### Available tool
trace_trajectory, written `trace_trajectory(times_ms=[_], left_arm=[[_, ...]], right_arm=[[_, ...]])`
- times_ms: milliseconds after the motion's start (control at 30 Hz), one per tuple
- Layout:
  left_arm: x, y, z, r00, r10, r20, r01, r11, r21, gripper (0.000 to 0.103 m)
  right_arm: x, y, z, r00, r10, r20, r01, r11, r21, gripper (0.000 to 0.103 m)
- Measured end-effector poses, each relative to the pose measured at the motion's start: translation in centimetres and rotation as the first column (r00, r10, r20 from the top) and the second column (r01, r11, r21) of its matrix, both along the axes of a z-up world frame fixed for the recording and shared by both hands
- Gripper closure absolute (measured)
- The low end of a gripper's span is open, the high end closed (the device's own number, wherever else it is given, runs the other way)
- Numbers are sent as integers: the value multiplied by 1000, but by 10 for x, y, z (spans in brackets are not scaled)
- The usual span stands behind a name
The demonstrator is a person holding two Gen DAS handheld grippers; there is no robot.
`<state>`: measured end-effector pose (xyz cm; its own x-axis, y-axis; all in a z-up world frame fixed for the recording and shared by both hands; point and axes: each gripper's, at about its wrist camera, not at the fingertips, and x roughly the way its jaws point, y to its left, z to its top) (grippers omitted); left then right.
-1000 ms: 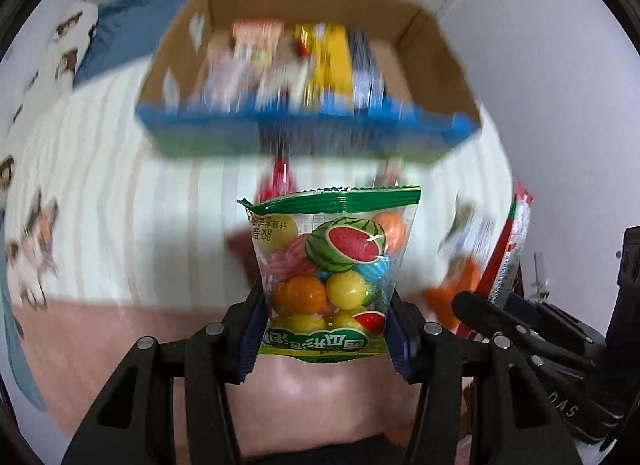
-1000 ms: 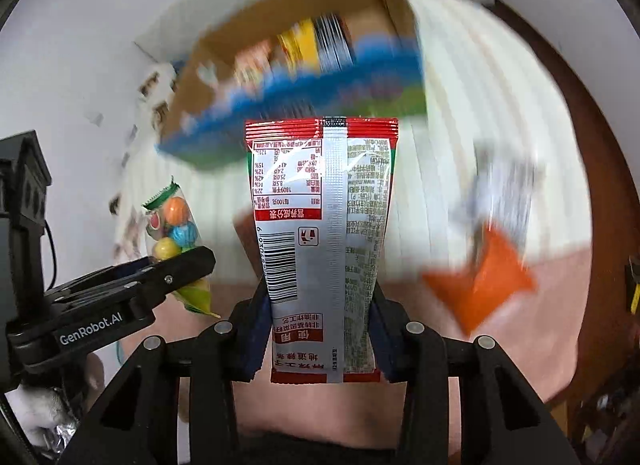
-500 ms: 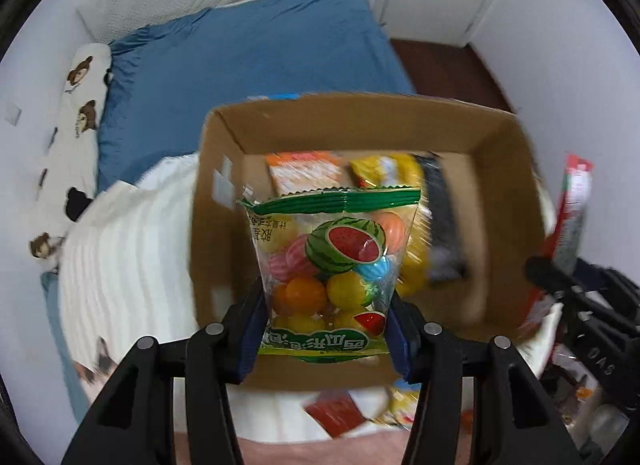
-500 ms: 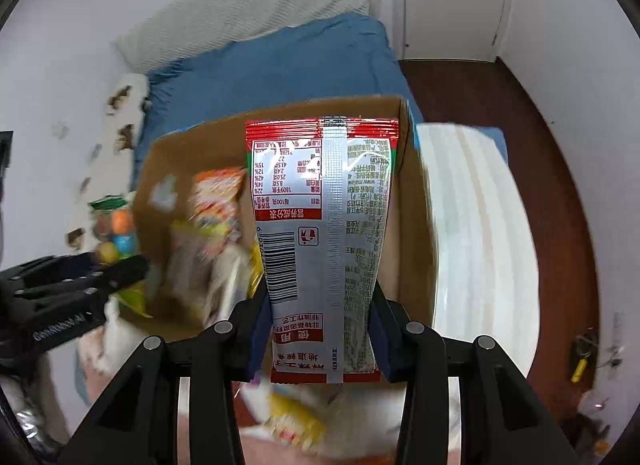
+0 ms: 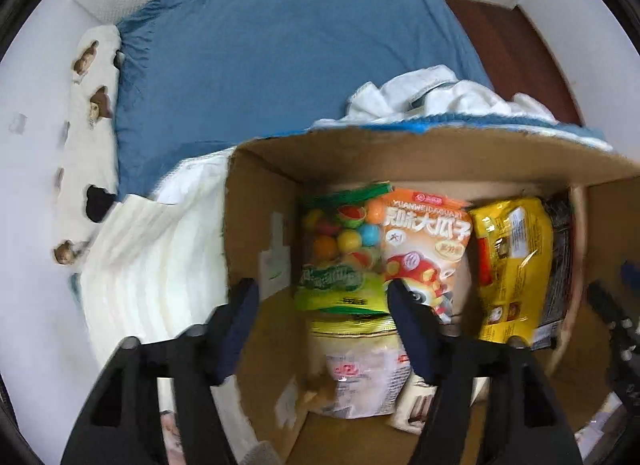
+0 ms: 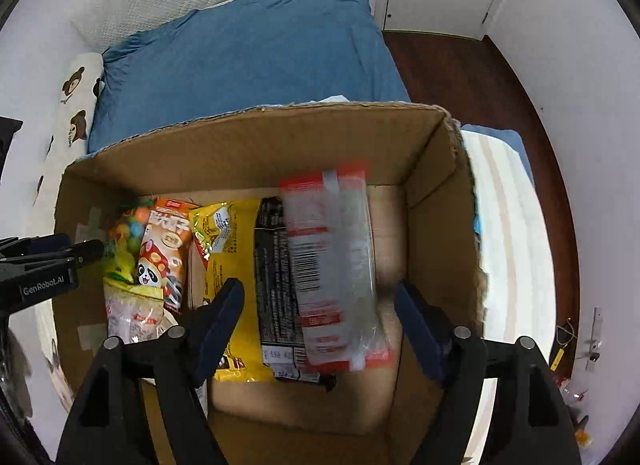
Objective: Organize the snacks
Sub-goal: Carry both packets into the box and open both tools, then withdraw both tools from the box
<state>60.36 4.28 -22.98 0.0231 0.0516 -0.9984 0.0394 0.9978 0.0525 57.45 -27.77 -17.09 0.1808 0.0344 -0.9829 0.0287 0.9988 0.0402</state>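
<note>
Snacks are landing in the cardboard box (image 6: 248, 149): both grippers, left (image 5: 320, 321) and right (image 6: 318, 323), have fingers spread and empty, the red packet (image 6: 334, 265) dropping in; next, I judge, fetch more.

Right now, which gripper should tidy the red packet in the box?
Right, probably. The right gripper is open and frames the red packet straight ahead. The left gripper, also open, sits at the other end of the box, over the candy bag.
</note>
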Motion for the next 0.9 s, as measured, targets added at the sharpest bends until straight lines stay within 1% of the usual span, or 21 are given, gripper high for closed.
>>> trace_trajectory(times_ms=[33,67,100,167,333,433,533,633,767,900], left_arm=[[0,2,0,1000,12,2,-12,1000,-22,30],[0,0,2,1000,15,3,-15,999,-35,23],[-1,-2,4,1000,15,6,-14,999,-44,18],[-3,-7,9,1000,12,13,-11,999,-43,13],[-17,-17,16,999,2,41,0,998,-61,13],[-27,-20,25,996,-5,88,10,998,-60,13],[-40,-19,36,991,15,135,-2,995,-97,13],[-58,-19,52,980,33,198,-9,992,-122,13],[-86,-25,70,958,26,285,7,994,-113,13],[-113,-28,87,938,24,345,15,994,-110,13]], right_arm=[[1,-1,-4,1000,1,-6,-1,1000,2,17],[0,-1,-6,1000,3,-13,-3,1000,7,15],[-1,-2,-8,1000,0,-18,0,1000,17,10],[-3,-2,-9,1000,-4,-26,5,999,37,10],[-14,-8,-9,1000,-25,-18,26,999,42,9],[-23,-8,-4,1000,-26,-3,26,998,53,9],[-31,-6,4,1000,-13,22,12,999,48,9],[-44,-4,13,998,-2,56,0,999,42,9],[-65,-3,27,994,2,114,-5,1000,23,9],[-92,-3,47,984,19,175,-21,1000,13,9]])
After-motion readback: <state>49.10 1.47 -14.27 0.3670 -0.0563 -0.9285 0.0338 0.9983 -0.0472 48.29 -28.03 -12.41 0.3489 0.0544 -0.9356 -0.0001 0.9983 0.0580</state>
